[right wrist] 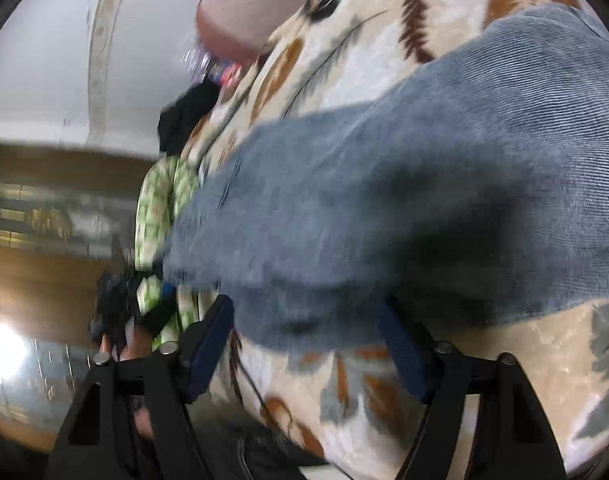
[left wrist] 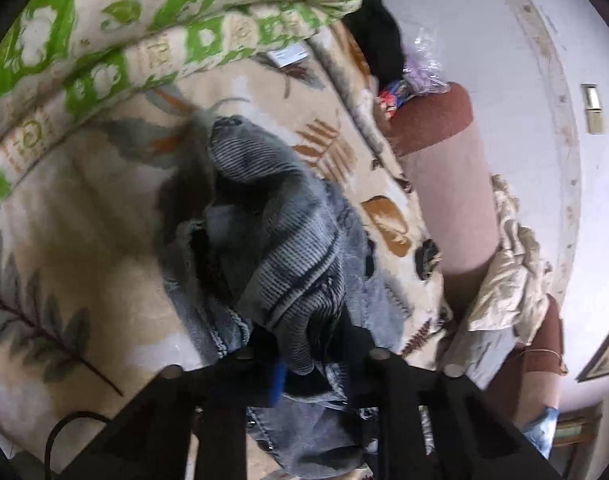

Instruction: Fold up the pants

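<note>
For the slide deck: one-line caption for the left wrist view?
Left gripper shut on bunched grey-blue pants lying on a leaf-print blanket.

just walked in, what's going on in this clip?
A person with a handheld gripper in each hand is folding blue-grey corduroy pants on a bed covered by a leaf-print blanket. The left gripper is closed on a bunched part of the pants, near the waistband by the look of it. The right gripper is open, its jaws straddling the edge of a flat pant leg without pinching it. The pants are still crumpled at the left end, so the fold looks barely started.
</note>
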Available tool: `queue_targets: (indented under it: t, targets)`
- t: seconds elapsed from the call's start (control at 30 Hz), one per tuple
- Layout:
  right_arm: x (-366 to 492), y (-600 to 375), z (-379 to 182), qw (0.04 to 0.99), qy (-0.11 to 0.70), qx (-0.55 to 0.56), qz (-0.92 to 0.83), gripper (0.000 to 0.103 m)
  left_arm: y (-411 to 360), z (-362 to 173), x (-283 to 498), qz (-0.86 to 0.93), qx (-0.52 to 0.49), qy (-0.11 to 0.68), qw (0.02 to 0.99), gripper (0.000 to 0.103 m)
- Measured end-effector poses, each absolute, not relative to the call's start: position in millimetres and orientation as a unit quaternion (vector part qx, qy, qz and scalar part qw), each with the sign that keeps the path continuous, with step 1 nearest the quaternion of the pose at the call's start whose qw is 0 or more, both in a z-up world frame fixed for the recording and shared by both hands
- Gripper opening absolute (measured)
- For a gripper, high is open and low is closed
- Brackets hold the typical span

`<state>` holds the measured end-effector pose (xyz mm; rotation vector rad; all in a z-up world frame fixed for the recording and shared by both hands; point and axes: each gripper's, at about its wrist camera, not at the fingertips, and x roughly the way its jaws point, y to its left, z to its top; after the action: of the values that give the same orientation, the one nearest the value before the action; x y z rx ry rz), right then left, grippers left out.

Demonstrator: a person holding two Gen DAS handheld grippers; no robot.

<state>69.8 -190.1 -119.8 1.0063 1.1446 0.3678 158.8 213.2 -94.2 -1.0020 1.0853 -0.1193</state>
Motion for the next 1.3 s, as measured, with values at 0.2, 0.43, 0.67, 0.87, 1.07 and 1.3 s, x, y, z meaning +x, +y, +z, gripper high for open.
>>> queue_targets:
  t: [0.2, 0.43, 0.67, 0.87, 1.07, 1.3]
  targets:
    - [76.3, -211.9, -133.2, 0.707, 0.496, 0.493, 0.105, 0.001, 212.9, -81.5, 157.3, -0.073, -0.452, 0.482, 0.747, 0.014]
    - [50.0, -232.5, -60.3, 0.773, 0.418, 0.452, 0.153, 0.000, 208.9, -60.7, 143.5, -0.114, -0.410, 0.471, 0.773, 0.014]
    - [56.8, -190.8, -108.8, 0.711, 0.487, 0.478, 0.170, 0.076, 210.7, -78.9, 145.0, -0.090, -0.416, 0.490, 0.761, 0.043]
    - [81.1, -160.5, -139.3, 0.663, 0.520, 0.510, 0.171, 0.076, 214.3, -81.0, 144.4, -0.079, -0.418, 0.485, 0.764, 0.042]
    - [96.0, -178.1, -144.7, 0.669, 0.511, 0.522, 0.134, 0.062, 206.2, -81.1, 149.4, -0.087, -0.406, 0.492, 0.765, 0.027]
    - [87.1, -197.1, -134.4, 0.713, 0.494, 0.488, 0.101, 0.002, 195.2, -74.6, 151.1, -0.066, -0.357, 0.493, 0.791, 0.014]
